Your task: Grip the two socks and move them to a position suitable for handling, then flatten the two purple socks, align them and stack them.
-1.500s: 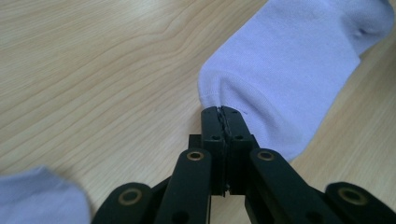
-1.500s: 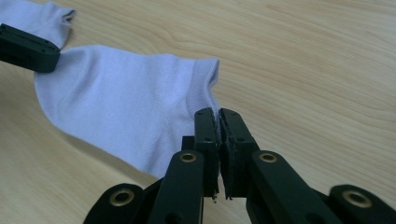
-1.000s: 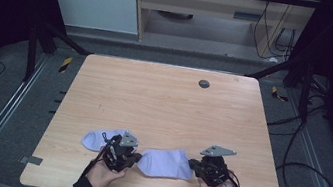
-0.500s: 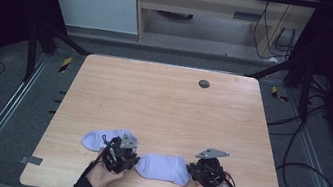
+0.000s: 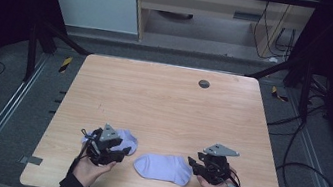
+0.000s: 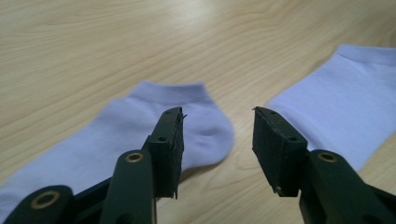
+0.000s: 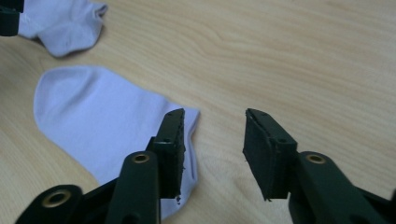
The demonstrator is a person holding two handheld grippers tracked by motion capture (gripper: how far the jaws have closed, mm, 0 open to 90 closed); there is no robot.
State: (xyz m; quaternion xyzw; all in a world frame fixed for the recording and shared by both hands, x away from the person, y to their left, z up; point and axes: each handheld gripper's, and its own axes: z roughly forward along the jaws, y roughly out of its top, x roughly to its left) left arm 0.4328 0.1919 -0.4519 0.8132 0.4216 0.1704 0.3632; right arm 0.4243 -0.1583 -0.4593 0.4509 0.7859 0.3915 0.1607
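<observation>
Two pale lilac ankle socks lie flat near the table's front edge. The left sock (image 5: 126,139) (image 6: 140,135) (image 7: 65,23) is partly covered by my left gripper (image 5: 125,150) (image 6: 217,114), which hovers open over its rounded end with nothing between the jaws. The middle sock (image 5: 163,167) (image 6: 345,98) (image 7: 102,121) lies between the two grippers. My right gripper (image 5: 193,163) (image 7: 215,114) is open at that sock's right edge. Its left jaw is above the sock's corner and its right jaw is above bare wood.
The wooden table (image 5: 167,109) stretches away bare behind the socks, with a round dark grommet (image 5: 204,84) near the far edge. Metal rails and cables run along the floor on both sides. The front edge is close below the hands.
My left gripper has shifted left over the left sock, hiding most of it. The middle sock slid slightly toward the front edge. The right gripper eased back to the sock's right edge.
</observation>
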